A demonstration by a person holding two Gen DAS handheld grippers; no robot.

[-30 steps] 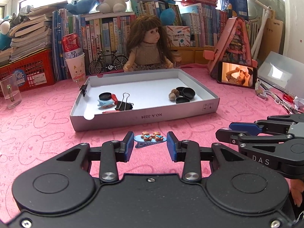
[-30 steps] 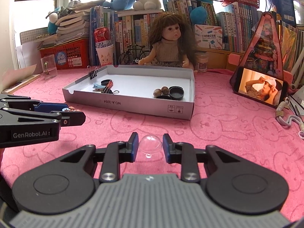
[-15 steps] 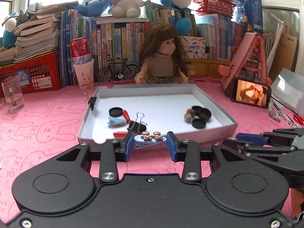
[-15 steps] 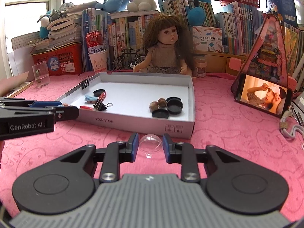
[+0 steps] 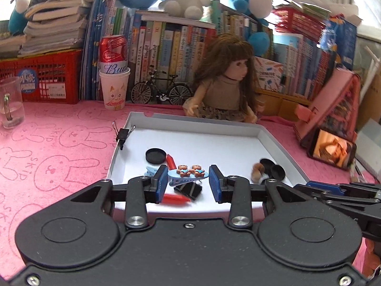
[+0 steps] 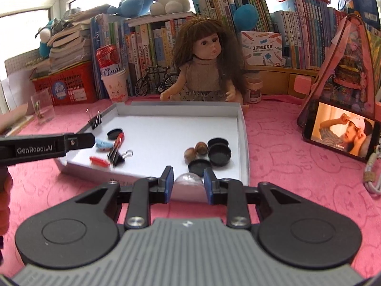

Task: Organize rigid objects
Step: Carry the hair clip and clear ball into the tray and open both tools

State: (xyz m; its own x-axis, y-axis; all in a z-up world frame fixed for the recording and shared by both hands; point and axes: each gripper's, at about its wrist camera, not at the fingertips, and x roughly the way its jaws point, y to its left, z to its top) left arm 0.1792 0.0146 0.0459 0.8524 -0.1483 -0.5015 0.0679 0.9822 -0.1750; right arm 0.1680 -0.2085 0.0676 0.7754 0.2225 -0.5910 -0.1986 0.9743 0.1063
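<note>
While the left gripper (image 5: 188,183) clamps the hair clip (image 5: 188,175), the right gripper (image 6: 187,183) pinches the clear dome (image 6: 188,186).

Counting in the white tray (image 6: 243,128): three black round lids (image 6: 219,153), two brown nuts (image 6: 190,153), two black binder clips (image 6: 116,157), two red pieces (image 6: 99,161). Also counting one doll (image 6: 202,71), one phone (image 6: 343,131), one toy bicycle (image 6: 156,81).
</note>
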